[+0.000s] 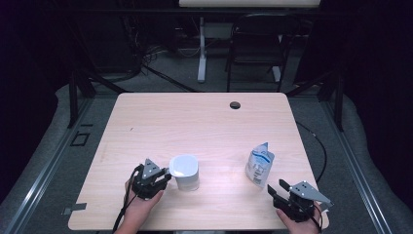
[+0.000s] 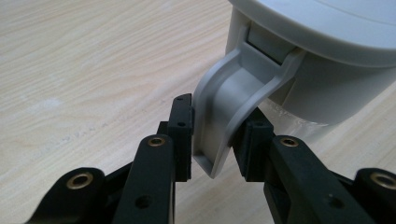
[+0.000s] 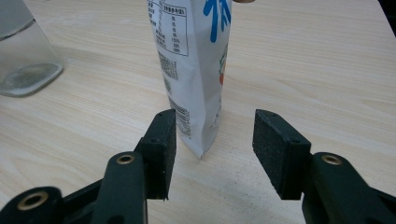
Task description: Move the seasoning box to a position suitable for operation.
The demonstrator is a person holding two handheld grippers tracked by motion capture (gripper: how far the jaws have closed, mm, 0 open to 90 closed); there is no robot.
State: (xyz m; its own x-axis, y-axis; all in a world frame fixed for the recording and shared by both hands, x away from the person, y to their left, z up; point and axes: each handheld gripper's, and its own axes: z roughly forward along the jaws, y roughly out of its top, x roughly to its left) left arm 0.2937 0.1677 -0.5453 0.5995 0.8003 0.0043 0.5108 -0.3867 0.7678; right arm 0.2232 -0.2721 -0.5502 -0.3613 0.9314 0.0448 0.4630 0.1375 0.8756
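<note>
Two tools at work: my left tool (image 2: pixel 212 140) clamps the jug (image 1: pixel 185 171) handle (image 2: pixel 229 107) at the desk's (image 1: pixel 195 122) near left, while my right tool (image 3: pixel 212 154), jaws apart, faces the pouch (image 3: pixel 196 70), which I judge needs grasping next.

This looks like a lab or recording room set up for filmed handling work, not a home. A pale wood-grain rectangular surface (image 1: pixel 204 126) with rounded corners and a round black cable hole (image 1: pixel 235 105) stands lit in the middle of an otherwise dark space. Black metal frame struts (image 1: pixel 73 95) rise at its sides, and grey padded matting (image 1: pixel 58 146) covers the floor around it. Behind it stand a black folding metal chair (image 1: pixel 255 46) and the white metal leg of a second desk (image 1: pixel 201 48), with loose dark cables (image 1: pixel 146 58) lying on the grey floor nearby.
</note>
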